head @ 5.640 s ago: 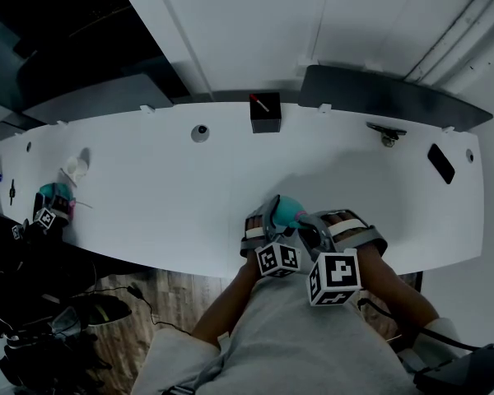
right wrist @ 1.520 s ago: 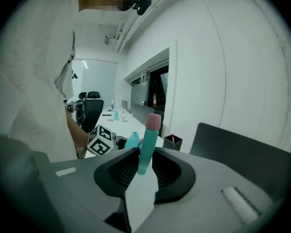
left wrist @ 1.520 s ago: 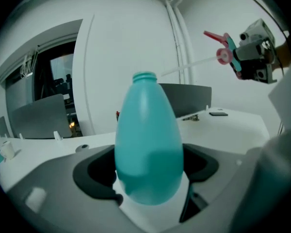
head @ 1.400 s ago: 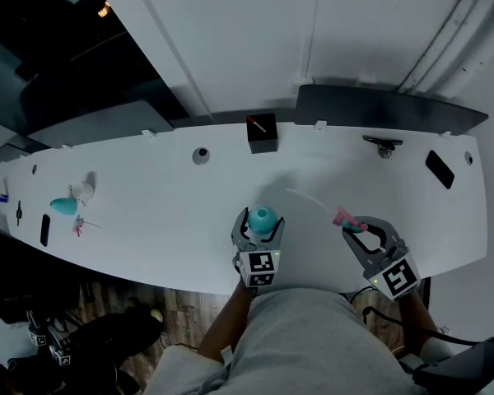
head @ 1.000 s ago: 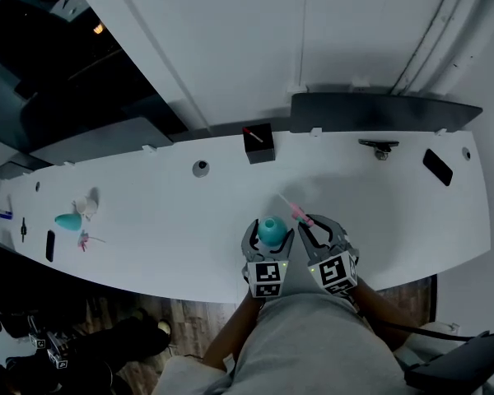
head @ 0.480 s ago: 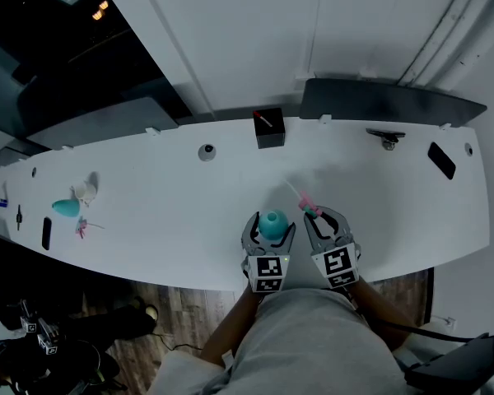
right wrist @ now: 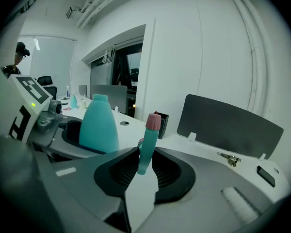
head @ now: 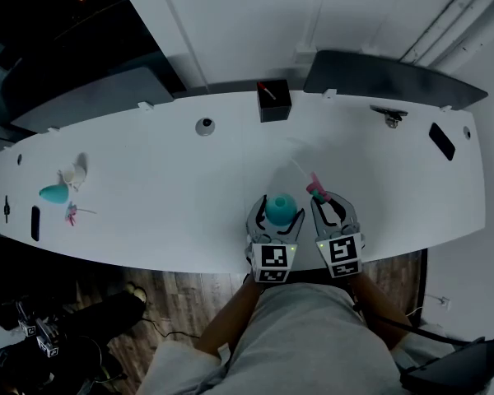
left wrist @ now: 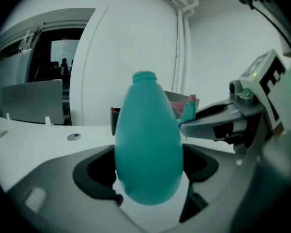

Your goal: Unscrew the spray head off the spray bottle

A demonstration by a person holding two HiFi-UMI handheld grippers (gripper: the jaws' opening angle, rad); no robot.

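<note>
Spray head was already off. The right gripper, clamped on it, had swung back in to just beside the left gripper, which gripped the open-necked teal bottle at the white table's near edge. Unscrewing looked done to me.

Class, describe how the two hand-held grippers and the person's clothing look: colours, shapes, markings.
Both the left gripper and right gripper are grey, their curved jaws lined with black ribbed pads. Each carries a white cube with black square markers and a green light. The person wears a grey top.
</note>
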